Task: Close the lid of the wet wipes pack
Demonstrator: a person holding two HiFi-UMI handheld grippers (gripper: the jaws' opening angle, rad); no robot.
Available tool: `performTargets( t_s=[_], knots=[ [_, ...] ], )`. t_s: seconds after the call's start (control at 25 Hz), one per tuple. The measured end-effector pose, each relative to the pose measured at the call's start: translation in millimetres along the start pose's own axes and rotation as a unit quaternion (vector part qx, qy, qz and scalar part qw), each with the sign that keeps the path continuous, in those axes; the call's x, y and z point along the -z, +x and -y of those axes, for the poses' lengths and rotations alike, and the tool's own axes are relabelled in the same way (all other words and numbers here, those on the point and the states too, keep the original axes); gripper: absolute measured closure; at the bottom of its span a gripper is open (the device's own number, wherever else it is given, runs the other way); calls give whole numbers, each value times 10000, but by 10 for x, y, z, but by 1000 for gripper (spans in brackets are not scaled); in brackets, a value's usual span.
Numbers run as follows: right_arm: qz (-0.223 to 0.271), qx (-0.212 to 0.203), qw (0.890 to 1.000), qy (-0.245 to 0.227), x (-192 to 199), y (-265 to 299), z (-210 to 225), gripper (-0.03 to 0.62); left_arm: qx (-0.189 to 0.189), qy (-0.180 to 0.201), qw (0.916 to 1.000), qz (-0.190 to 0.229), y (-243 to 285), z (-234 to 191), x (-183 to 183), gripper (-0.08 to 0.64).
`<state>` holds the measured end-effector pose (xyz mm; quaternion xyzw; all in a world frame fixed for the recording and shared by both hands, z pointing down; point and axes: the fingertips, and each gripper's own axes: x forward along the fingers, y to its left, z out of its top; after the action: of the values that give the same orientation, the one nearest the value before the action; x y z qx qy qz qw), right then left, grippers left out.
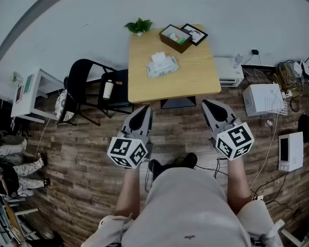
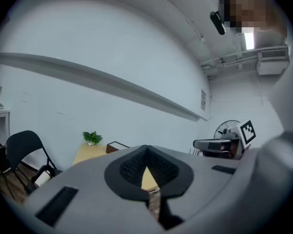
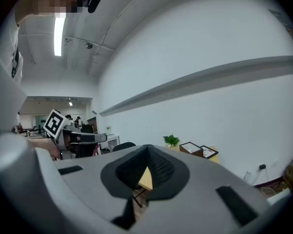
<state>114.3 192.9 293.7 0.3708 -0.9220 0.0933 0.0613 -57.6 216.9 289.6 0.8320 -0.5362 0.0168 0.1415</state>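
Pack of wet wipes (image 1: 162,66), soft, pale green and white, lies flat near the middle of the square light-wood table (image 1: 198,78), a little toward its left edge. A white flap stands raised at the pack's far end. Toward the far edge sits a dark wooden open box (image 1: 175,38), with a black-framed picture (image 1: 194,33) just beside it at the far right corner. A small green potted plant (image 1: 139,25) stands at the far left corner. Nothing touches the pack.

Two black chairs (image 1: 87,86) stand against the table's left edge, and a white and dark bottle-like thing (image 1: 108,89) rests on the nearer one.

Short of the table's near edge, over the brown wood-plank floor (image 1: 82,158), the person holds both tools level and aimed at the table. The left gripper (image 1: 143,109) has its dark ribbed fingers pressed together at the tips with nothing between them. The right gripper (image 1: 210,106) has its fingers clenched the same way, also empty. Both are well apart from the pack. White appliances (image 1: 265,99) sit on the floor beyond the table's right edge.
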Motion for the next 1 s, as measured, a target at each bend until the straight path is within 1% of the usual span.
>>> performTargets(
  t_s=[0.16,0.4,0.72,1.0],
  knots=[
    [21,-6,10000,-77,-18,-54,47,594,-32,-39,10000,55,24,48,-16,554],
    [41,-55,9999,-80,-19,-101,69,594,-81,-37,10000,22,45,94,-10,554],
    [58,-35,10000,71,61,-139,94,594,-111,17,9999,-112,66,207,71,554],
    [6,-13,9998,211,214,-85,96,594,-110,24,9996,-271,57,136,204,554]
  ],
)
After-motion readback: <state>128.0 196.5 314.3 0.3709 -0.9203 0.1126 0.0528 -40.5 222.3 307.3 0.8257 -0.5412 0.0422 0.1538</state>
